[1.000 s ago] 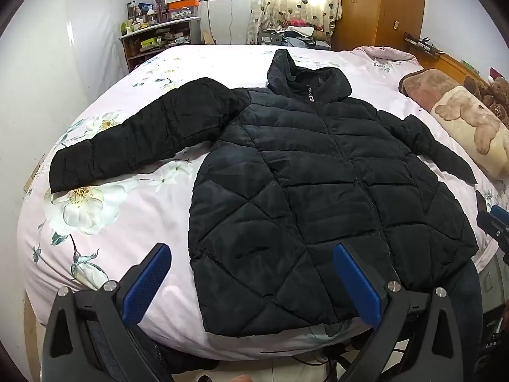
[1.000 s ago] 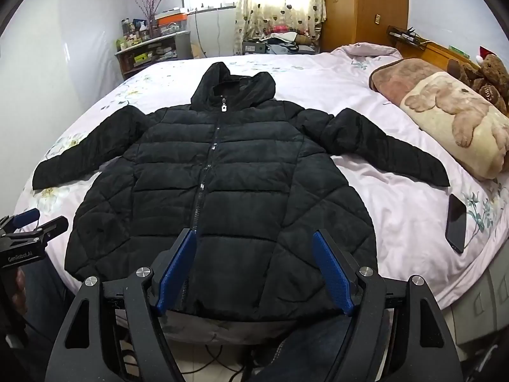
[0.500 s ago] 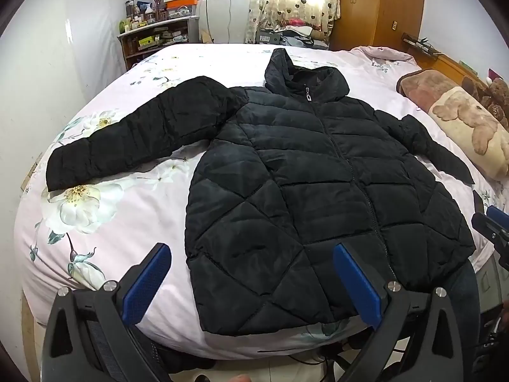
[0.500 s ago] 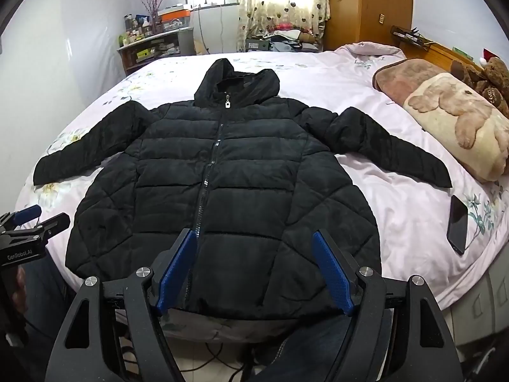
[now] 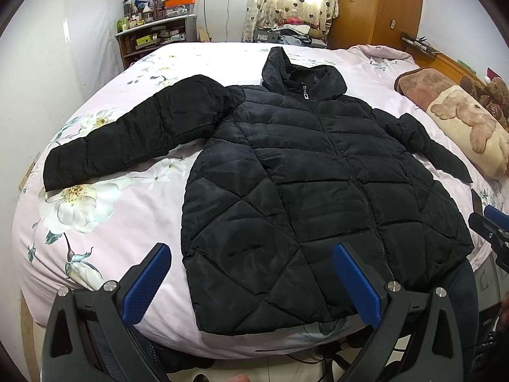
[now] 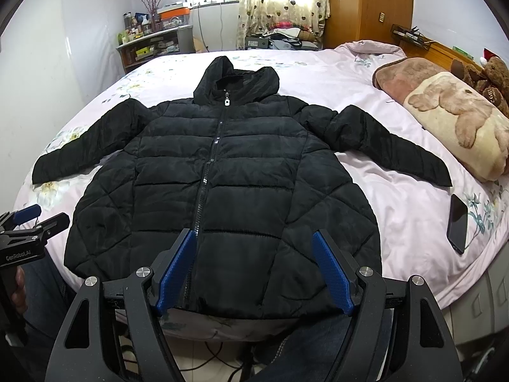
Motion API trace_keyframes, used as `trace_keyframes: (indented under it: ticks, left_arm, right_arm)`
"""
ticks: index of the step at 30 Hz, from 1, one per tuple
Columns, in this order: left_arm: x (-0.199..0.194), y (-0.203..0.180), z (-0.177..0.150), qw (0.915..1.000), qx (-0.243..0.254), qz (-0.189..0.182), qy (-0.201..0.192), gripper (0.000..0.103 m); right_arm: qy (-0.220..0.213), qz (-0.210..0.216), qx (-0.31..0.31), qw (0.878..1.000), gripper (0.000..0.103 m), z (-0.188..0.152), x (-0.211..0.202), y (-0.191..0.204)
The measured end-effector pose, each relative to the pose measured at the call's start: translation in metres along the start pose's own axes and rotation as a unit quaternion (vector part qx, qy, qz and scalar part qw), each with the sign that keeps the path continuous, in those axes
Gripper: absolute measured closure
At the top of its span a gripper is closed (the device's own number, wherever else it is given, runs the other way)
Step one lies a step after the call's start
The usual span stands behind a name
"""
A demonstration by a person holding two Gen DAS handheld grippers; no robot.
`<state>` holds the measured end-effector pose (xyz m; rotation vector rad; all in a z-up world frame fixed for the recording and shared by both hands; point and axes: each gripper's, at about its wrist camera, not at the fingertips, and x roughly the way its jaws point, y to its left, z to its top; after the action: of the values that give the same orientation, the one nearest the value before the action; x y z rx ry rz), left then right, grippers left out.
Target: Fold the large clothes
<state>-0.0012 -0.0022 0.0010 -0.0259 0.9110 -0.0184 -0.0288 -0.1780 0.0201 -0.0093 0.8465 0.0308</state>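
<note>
Black puffer jacket (image 6: 222, 175) laid flat, zipped, on bed (image 6: 397, 197), hem nearest both tools, hood farthest; long axis runs straight ahead. Left gripper (image 5: 251, 277) and right gripper (image 6: 254, 264) held wide open, empty, above hem. Left sleeve (image 5: 133, 140) judged nearer left gripper.

Both wrist views look forward from the bed's foot edge, low and near. Left view sits left, right view centred; both share the black quilted hooded jacket (image 5: 318, 197) (image 6: 222, 184) on the pink floral bed (image 5: 105, 210) (image 6: 397, 210).
</note>
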Motion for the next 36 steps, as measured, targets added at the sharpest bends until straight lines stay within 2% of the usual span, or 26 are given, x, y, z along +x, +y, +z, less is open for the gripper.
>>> trace_keyframes:
  ticks: [36]
  left_arm:
    - [0.0036,0.0008,-0.0018,0.9999,-0.003,-0.012,0.009,0.001]
  right_arm:
    - [0.006,-0.001,0.001,1.000,0.028,-0.0012,0.0058,-0.0012]
